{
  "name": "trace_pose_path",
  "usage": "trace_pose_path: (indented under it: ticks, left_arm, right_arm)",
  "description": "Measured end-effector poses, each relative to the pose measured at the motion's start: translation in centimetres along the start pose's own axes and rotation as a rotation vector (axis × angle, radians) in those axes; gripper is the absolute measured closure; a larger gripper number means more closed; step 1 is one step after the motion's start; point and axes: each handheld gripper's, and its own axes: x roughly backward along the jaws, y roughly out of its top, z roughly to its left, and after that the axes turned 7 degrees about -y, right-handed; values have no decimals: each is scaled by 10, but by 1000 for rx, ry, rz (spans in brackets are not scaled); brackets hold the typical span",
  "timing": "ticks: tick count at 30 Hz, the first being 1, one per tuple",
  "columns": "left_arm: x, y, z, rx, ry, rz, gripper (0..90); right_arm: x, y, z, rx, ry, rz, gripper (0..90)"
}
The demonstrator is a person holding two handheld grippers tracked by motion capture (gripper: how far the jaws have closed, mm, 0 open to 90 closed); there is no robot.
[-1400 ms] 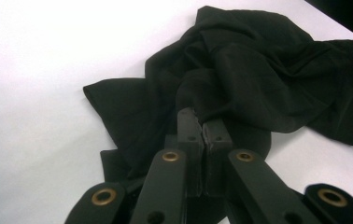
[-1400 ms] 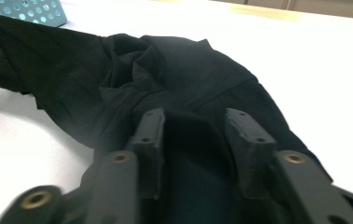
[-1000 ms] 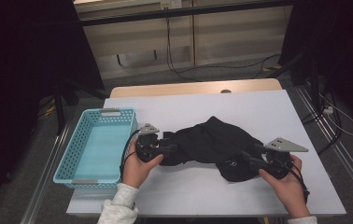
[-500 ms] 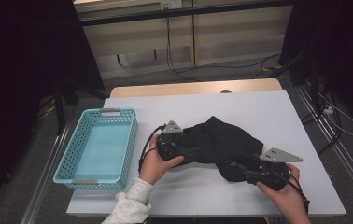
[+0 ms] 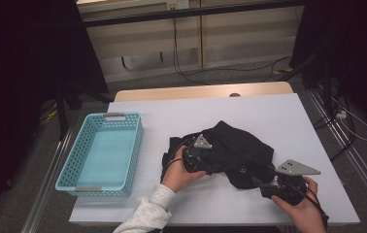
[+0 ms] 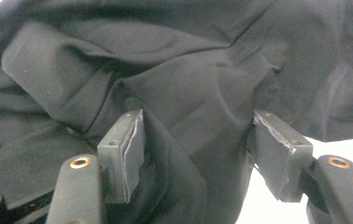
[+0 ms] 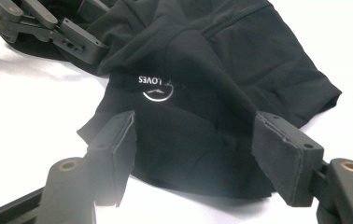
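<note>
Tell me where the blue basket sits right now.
In the high view, the blue basket sits on the table's left side, apart from the black garment lying to its right.

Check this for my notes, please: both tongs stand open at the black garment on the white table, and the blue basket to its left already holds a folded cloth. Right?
Not quite. The high view shows the blue basket with nothing in it. The rest holds: the left tongs and the right tongs stand open at the black garment on the white table.

The garment (image 5: 235, 150) is plain black with a small white printed logo (image 7: 158, 88), the basket (image 5: 101, 153) is light turquoise with a perforated wall, the bench (image 5: 269, 111) is white, and each hand-held gripper has black jaws with grey pads (image 6: 132, 149).
</note>
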Motion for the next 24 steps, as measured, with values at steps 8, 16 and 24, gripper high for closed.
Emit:
trace_pose_path:
  ticks: [8,16,24]
  left_arm:
    - [4,-2,-5,9,8,47,775]
    - [43,0,13,146,-12,-113,855]
    - [90,-7,33,231,52,-245,861]
  right_arm:
    - [-2,1,0,-4,2,-3,315]
    - [-4,5,10,26,37,-9,321]
    - [-12,3,14,48,47,22,320]
